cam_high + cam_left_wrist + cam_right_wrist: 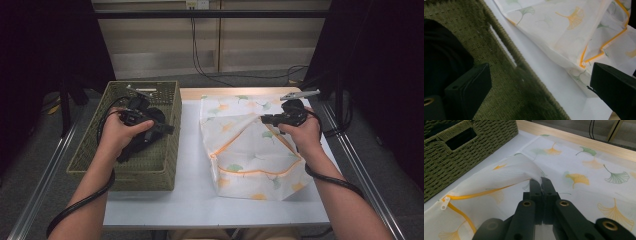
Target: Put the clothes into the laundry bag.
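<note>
**Bag flap pinched up, left jaws waiting over the basket**

Pinched tight together, the right gripper (541, 182) jaws have a fold of the ginkgo-print laundry bag (584, 170) between their tips; in the right gripper view the white fabric rises to a peak just above centre frame, right where the jaws meet. An orange zipper (484, 192) runs left from that lifted flap, and its white pull (444, 203) sits at the left edge of the frame.

On the other side, the left gripper (137, 117) has its jaws wide apart and holds nothing. In the left gripper view one jaw sits lower left over the woven wall of the green basket (506, 82), the other lower right over the bag's edge, with a dark garment (441, 55) at the left edge inside the basket.

From the high view, the bag lies flat on the white table (190, 165), right of centre, and the basket stands just beside it at centre left with the dark clothing inside.

I judge I am at the opening step: lifting the bag's upper layer so its mouth gapes. Next I would need to keep the right pinch high and steady while I drop the left jaws onto the garment and close on it. A slipping fold would let the mouth collapse.
</note>
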{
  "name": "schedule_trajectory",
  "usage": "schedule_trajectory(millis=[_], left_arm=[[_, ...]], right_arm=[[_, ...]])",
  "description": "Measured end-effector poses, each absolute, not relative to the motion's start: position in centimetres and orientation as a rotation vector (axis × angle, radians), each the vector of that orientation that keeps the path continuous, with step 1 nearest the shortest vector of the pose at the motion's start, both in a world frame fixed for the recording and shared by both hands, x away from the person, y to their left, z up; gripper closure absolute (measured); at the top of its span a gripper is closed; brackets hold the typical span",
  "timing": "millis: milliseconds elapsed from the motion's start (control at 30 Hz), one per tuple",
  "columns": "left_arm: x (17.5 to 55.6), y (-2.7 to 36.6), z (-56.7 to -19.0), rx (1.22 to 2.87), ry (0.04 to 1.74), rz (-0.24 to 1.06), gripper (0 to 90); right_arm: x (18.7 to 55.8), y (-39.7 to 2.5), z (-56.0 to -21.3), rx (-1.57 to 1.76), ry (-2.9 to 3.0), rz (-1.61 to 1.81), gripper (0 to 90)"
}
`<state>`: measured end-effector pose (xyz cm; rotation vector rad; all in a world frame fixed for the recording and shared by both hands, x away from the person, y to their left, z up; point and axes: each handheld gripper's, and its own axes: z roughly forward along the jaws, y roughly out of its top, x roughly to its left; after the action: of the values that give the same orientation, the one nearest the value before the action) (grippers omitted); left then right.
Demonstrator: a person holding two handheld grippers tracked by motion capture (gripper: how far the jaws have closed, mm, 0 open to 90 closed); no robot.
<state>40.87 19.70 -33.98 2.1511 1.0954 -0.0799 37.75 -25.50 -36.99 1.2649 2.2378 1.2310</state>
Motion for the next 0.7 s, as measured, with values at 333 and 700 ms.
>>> schedule_trajectory(millis=[333, 700], left_arm=[[41.8, 22.0, -35.2, 2.126, 1.158, -0.076, 3.1], [42.7, 23.4, -35.8, 2.138, 1.202, -0.016, 3.5]], right_arm=[[37.6, -25.4, -37.1, 1.262, 2.241, 1.233, 90.0], [37.6, -25.5, -37.3, 1.269, 2.244, 1.228, 90.0]])
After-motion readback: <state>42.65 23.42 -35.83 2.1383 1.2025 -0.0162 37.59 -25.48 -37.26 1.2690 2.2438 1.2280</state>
